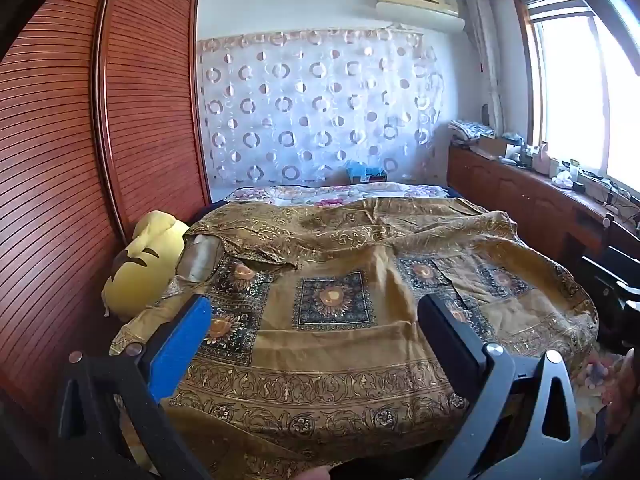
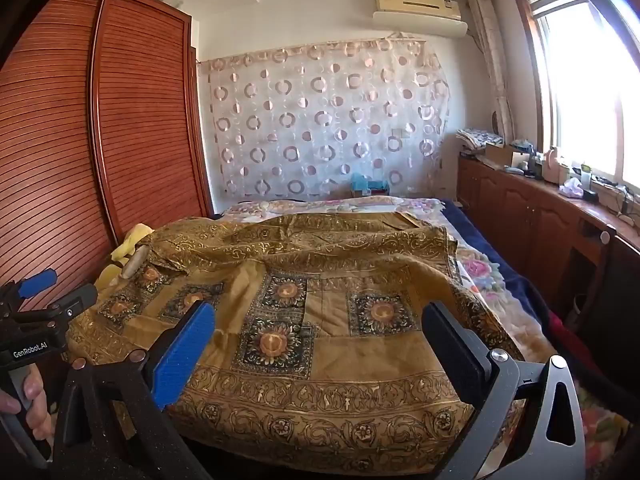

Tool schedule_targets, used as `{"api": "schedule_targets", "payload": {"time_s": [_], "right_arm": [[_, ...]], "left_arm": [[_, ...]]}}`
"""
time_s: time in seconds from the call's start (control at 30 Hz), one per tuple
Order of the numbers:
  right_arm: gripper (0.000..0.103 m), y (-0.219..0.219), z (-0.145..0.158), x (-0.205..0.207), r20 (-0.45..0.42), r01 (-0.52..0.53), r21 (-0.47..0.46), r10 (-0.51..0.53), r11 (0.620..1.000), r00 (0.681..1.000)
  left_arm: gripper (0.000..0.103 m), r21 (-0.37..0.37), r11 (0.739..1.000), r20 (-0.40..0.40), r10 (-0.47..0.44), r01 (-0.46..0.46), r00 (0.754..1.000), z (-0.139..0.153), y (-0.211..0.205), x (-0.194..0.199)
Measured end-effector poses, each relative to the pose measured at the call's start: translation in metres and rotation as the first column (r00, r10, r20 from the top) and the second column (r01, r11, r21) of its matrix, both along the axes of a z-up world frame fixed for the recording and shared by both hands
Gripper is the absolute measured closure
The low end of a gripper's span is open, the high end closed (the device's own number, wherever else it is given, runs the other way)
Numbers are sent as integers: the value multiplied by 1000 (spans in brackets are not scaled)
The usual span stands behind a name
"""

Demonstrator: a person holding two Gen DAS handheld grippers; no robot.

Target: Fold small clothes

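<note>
The left gripper is wide open and holds nothing. One finger has a blue pad and the other finger is black. The right gripper is wide open too, and it also holds nothing. Both grippers point a little down at the bed and hang just above its near edge, not touching the cloth. In the right view, the left gripper shows at the left edge, with a hand around its handle. Under both grippers lies a big gold cloth with flower squares and a curly border. It is spread over the near part of the bed and is wrinkled along its far side. No small clothes can be picked out on it. Beside the cloth on the left sits a yellow soft toy, close to a tall brown wardrobe. Past the gold cloth lies a flowery blanket. On the right, well apart from the grippers, a long wooden cabinet stands under a bright window, with many little things on top. On the far wall hangs a thin curtain with circles on it. High above it is an air conditioner.
</note>
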State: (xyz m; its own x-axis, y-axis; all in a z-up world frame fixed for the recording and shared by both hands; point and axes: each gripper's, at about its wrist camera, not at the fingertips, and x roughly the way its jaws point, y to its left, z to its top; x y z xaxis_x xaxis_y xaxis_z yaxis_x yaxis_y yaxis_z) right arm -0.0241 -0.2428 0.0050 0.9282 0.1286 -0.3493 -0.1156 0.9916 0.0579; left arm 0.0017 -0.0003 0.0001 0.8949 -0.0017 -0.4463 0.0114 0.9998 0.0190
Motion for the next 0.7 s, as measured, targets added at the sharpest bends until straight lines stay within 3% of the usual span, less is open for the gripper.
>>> {"api": "schedule_targets", "payload": {"time_s": [0.07, 0.7], "right_arm": [[0, 0, 0, 0, 2, -1, 2, 1, 1000, 1000], [0, 0, 1, -1, 2, 3, 7, -3, 1000, 1000]], "left_arm": [[0, 0, 1000, 38, 7, -7, 999, 0, 0, -3], [0, 22, 1000, 36, -15, 14, 999, 3, -7, -9]]}}
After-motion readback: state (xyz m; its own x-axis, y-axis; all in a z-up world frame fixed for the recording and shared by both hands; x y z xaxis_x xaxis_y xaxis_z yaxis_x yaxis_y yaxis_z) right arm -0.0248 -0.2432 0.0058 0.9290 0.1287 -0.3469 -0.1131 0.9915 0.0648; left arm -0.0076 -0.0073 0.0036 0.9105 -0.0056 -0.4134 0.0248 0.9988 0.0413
